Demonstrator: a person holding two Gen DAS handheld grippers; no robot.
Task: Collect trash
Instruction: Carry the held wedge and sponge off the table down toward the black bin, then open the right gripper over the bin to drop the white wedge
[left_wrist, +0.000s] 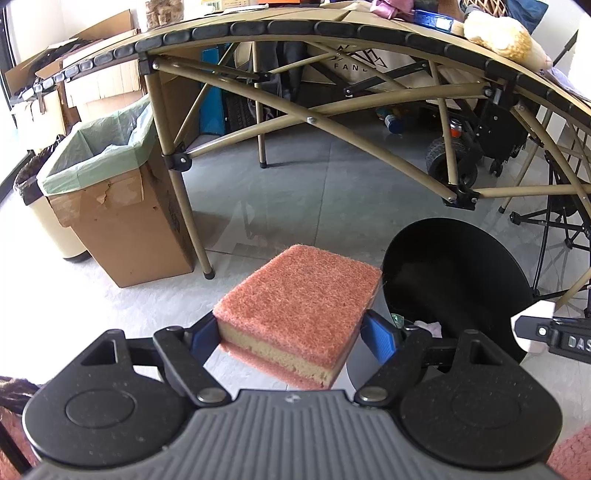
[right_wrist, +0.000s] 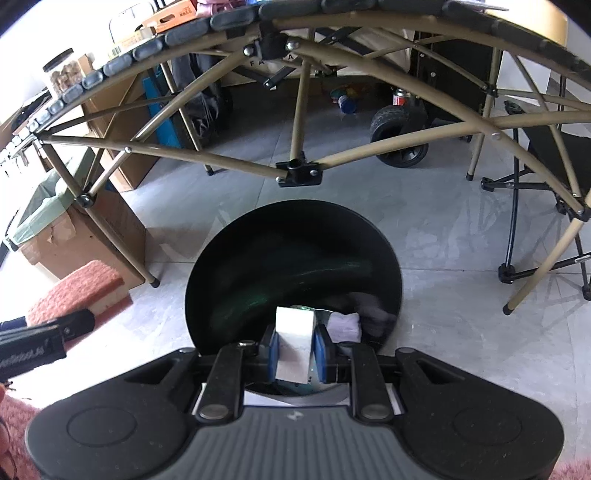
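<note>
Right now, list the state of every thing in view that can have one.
Left gripper: shut on the sponge.
Sponge: held in the air, beside the black bin.
Right gripper: shut on the white block.
White block: held over the bin's mouth.
Black bin: lid open, trash inside.
Cardboard box: open, lined with a green bag.

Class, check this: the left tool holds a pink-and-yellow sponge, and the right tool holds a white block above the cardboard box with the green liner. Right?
One error. In the right wrist view, the right tool holds the white block above the black bin, not the cardboard box. The left tool does hold the sponge.
</note>
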